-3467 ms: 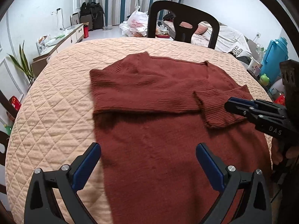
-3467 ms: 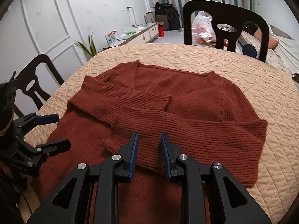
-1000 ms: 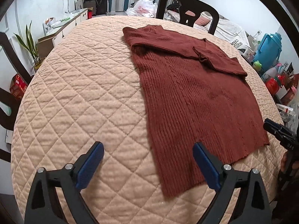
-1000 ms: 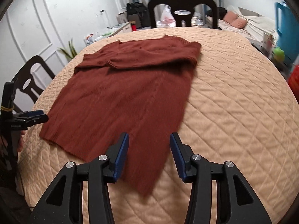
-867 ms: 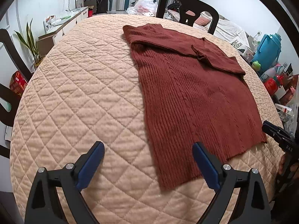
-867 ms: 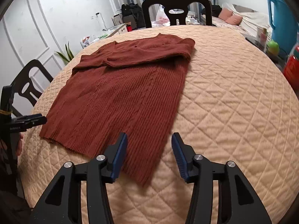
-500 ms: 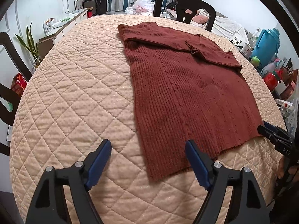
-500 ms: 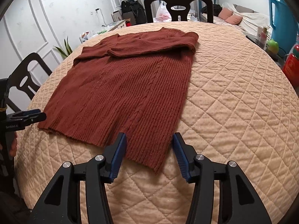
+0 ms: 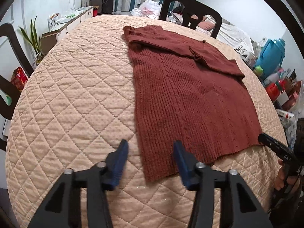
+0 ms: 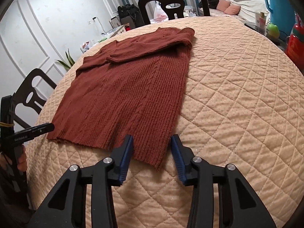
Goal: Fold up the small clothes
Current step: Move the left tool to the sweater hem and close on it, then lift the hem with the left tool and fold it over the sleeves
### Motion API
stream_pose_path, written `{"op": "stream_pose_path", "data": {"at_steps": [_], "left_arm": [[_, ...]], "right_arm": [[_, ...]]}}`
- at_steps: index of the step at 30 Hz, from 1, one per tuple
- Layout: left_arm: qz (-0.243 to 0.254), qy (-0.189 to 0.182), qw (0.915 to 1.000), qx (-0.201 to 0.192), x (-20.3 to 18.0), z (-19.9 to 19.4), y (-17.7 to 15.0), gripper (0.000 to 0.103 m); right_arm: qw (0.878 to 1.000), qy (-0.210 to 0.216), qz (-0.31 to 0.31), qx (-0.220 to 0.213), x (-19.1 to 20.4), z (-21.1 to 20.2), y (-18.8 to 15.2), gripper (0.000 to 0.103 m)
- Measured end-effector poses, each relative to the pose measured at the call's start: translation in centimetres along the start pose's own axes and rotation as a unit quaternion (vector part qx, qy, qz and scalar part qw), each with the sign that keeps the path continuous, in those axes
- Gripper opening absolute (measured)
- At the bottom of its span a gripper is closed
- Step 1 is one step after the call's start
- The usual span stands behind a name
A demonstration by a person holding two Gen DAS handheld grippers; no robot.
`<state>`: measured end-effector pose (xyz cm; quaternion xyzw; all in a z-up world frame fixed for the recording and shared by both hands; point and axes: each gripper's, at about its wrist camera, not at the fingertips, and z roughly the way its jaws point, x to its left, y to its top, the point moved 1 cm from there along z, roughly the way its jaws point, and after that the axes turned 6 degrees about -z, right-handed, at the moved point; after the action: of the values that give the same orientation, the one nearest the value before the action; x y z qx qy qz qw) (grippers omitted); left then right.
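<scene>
A rust-red knit sweater (image 9: 190, 98) lies flat on the quilted beige table cover (image 9: 66, 95), its sleeves folded across the chest at the far end. My left gripper (image 9: 150, 148) hovers at the hem's near left corner. Its jaws are closing with that corner between them, and the pads are clear of the knit. In the right wrist view the sweater (image 10: 133, 95) reaches to my right gripper (image 10: 152, 140), whose jaws are also closing around the hem's right corner without pressing it. Each gripper shows in the other's view, the right gripper (image 9: 273, 146) and the left gripper (image 10: 38, 129).
A black chair (image 9: 190, 11) stands at the table's far side, another chair (image 10: 32, 89) at the left. A blue jug (image 9: 271, 55), red bottles and boxes crowd the floor to the right. A sideboard (image 9: 66, 22) and a plant are at the back left.
Both grippers drew back from the folded sleeves to the near hem. In the last second each hem corner came between the fingers, and the left jaws narrowed a lot, the right ones slightly.
</scene>
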<state>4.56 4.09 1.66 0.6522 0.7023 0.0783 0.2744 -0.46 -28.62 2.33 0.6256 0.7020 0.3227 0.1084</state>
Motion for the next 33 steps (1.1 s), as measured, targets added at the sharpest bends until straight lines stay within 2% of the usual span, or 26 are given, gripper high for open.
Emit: {"op": "stream_pose_path", "data": {"at_steps": [1,3,7,14,18,24,25,26,28,30,33], "left_arm": [[-0.005,-0.003,1.0,0.001,0.1,0.0,0.1,0.043],[-0.01,-0.009,0.9999,0.003,0.2,0.0,0.1,0.041],[-0.016,-0.018,0.9997,0.005,0.0,0.0,-0.1,0.034],[-0.027,-0.024,0.9993,0.007,0.1,0.1,-0.2,0.034],[-0.024,-0.017,0.9995,0.005,-0.3,0.2,-0.2,0.034],[-0.029,-0.022,0.9993,0.006,-0.2,0.4,0.0,0.034],[-0.03,-0.021,0.9993,0.006,-0.1,0.4,0.0,0.031],[-0.03,-0.021,0.9993,0.006,0.0,0.4,0.0,0.021],[-0.035,-0.028,0.9989,0.011,0.2,0.5,0.0,0.012],[-0.034,-0.031,0.9989,0.01,0.2,0.5,0.0,0.009],[-0.029,-0.036,0.9989,0.005,0.0,0.2,-0.2,0.008]], "right_arm": [[1.0,0.0,0.004,-0.002,-0.1,0.0,-0.1,0.037],[1.0,0.004,0.013,-0.002,-0.4,-0.1,-0.2,0.024],[1.0,0.014,0.017,-0.005,-0.4,-0.1,-0.4,0.015],[0.998,0.044,0.033,-0.003,-1.0,0.0,-0.5,0.014],[0.997,0.066,0.048,-0.003,-1.4,0.1,-0.5,0.019],[0.997,0.061,0.039,-0.011,-0.9,0.3,-0.4,0.022],[0.998,0.058,0.037,-0.01,-0.8,0.3,-0.4,0.022],[0.998,0.056,0.034,-0.011,-0.7,0.4,-0.4,0.022],[0.998,0.051,0.035,-0.011,-0.7,0.4,-0.4,0.02],[0.998,0.05,0.041,-0.011,-1.0,0.4,-0.4,0.013],[0.997,0.049,0.051,-0.012,-1.2,0.3,-0.5,0.008]]}}
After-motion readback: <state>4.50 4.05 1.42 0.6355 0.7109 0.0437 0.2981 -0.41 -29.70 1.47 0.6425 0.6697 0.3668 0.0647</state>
